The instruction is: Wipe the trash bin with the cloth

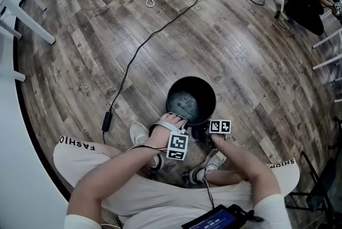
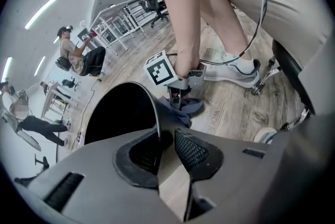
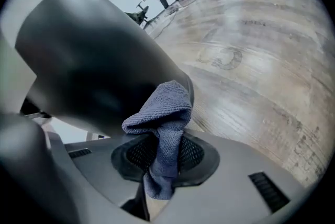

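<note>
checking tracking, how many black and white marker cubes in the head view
2: one marker cube on the left gripper at the dark round trash bin's rim, another on the right gripper beside it. None hidden.

Bright, even indoor light; strip lights (image 2: 41, 12) glow upper left in the left gripper view, and the floor (image 3: 251, 50) shows pale glare in the right gripper view. Fisheye bending and dark corners everywhere; the close bin (image 3: 89, 55) is blurred.
</note>
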Action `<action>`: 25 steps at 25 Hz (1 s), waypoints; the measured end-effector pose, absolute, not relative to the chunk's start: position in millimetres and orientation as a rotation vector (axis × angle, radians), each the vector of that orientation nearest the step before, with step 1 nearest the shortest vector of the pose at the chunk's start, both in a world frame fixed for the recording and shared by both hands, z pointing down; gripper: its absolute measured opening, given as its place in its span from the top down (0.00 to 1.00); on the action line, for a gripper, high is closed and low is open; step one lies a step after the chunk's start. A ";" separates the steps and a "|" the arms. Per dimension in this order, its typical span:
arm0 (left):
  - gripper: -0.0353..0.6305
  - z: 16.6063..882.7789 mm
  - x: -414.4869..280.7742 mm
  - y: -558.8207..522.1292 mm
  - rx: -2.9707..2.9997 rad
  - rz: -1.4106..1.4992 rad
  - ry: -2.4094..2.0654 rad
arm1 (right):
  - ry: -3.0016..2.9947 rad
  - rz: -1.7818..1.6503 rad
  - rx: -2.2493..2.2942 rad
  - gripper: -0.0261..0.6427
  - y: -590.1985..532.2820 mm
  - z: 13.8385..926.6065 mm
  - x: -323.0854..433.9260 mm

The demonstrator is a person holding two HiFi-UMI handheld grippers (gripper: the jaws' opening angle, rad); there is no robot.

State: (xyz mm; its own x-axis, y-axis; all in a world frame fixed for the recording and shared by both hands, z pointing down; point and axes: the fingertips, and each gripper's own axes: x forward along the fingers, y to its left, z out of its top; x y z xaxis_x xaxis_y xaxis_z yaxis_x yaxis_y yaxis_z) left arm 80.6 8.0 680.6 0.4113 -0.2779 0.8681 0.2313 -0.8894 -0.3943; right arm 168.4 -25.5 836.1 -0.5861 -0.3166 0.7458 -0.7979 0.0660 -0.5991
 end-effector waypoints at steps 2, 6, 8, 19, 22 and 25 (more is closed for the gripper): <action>0.82 678.0 81.1 9.3 -2.284 -1.480 0.056 | -2.006 1.530 1.051 0.84 -22.8 807.5 170.0; 0.80 676.7 78.5 12.5 -2.309 -1.482 0.005 | -2.054 1.537 1.019 0.84 -19.3 750.0 176.4; 0.75 678.1 73.7 11.9 -2.241 -1.494 -0.030 | -2.078 1.506 0.965 0.84 -15.3 718.9 172.6; 0.79 687.3 59.5 7.0 -2.072 -1.495 -0.094 | -2.081 1.131 0.856 0.84 14.4 669.9 138.2; 0.81 686.8 64.9 12.4 -2.072 -1.483 -0.110 | -2.078 1.086 0.843 0.84 5.1 680.7 132.4; 0.82 687.1 65.7 12.8 -2.087 -1.482 -0.107 | -2.048 1.075 0.827 0.84 -0.3 699.4 132.3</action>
State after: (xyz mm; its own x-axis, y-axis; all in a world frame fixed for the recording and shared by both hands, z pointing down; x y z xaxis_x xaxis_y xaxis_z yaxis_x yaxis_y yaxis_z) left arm 65.7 12.8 687.1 0.3820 -0.2539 0.8886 0.3794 -0.8336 -0.4014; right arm 132.3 -0.3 699.4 -0.5734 -0.2208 0.7890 -0.7748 0.4591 -0.4346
